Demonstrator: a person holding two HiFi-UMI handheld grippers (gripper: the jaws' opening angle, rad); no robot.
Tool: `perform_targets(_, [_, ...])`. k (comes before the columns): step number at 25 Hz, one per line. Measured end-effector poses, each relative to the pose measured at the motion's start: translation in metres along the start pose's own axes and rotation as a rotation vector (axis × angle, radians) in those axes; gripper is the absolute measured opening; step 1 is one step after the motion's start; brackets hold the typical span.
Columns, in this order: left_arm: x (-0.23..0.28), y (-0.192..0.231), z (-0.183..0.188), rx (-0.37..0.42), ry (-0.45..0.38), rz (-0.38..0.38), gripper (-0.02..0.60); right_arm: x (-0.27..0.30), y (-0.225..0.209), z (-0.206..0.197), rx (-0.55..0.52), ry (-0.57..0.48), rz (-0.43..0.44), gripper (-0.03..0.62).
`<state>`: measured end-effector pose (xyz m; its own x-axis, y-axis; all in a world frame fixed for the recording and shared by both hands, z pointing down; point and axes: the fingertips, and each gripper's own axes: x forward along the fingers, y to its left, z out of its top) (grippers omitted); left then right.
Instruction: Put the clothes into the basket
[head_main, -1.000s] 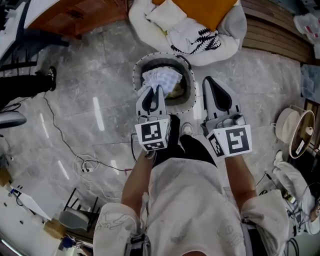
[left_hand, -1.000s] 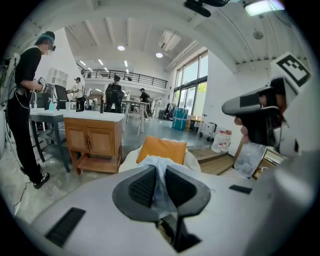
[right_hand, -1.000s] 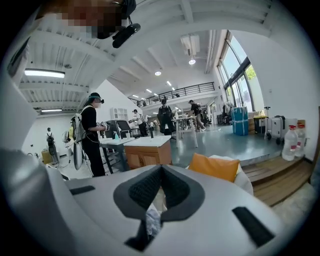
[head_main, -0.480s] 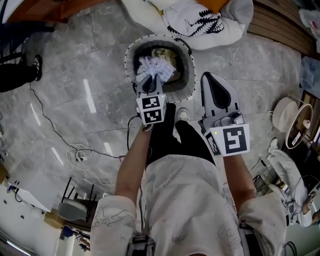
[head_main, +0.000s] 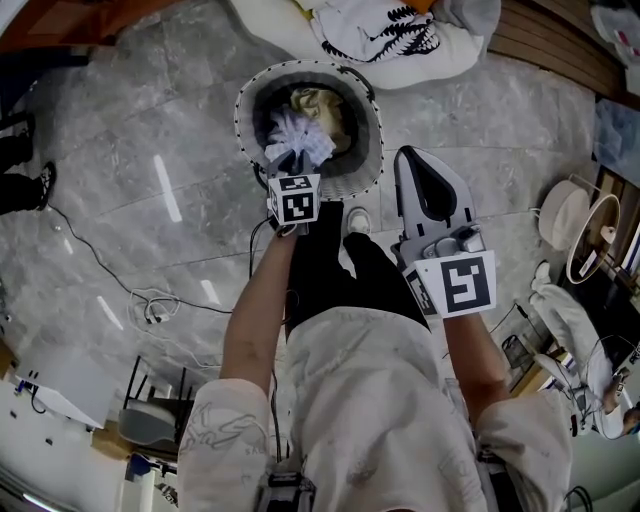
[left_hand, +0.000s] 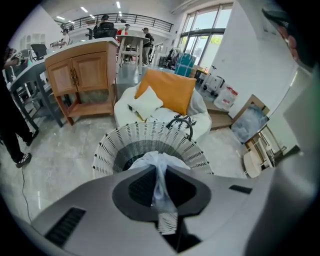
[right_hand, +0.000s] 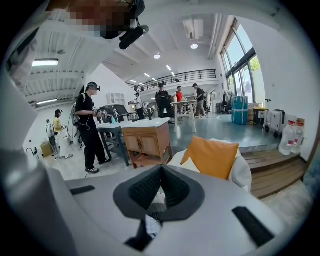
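Note:
A round white slatted basket (head_main: 370, 150) stands on the marble floor in front of the person's feet. Its wall (left_hand: 130, 140) fills the middle of the left gripper view. My left gripper (head_main: 290, 172) points steeply down over the basket's near rim. It is shut on a white and pale blue cloth (head_main: 298, 140), which hangs bunched inside the basket, and a strip of that cloth (left_hand: 161, 172) is pinched between the jaws. A yellowish garment (head_main: 316, 100) lies deeper in the basket. My right gripper (head_main: 407, 155) hovers to the right of the basket, shut, with nothing held.
A white beanbag (head_main: 300, 40) lies beyond the basket with a black-and-white garment (head_main: 395, 35) on it, and an orange cushion (left_hand: 170, 90) too. A wooden cabinet (left_hand: 82, 75) stands at the left. A cable (head_main: 150, 300) trails on the floor. A round white stand (head_main: 585, 235) and clutter sit at the right.
My left gripper has sunk toward the basket with the cloth, which now hangs inside the rim. The right gripper has dropped a little beside the basket.

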<state>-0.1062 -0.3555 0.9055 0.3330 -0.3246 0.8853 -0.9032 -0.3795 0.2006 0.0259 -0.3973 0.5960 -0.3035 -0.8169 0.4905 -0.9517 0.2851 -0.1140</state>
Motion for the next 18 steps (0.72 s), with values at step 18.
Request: perform_targets(18, [-0.037,-0.002,-0.034,-0.013,0.01,0.052,0.219,-0.031,0.002,0.004,-0.01,-0.02,-0.01,-0.012])
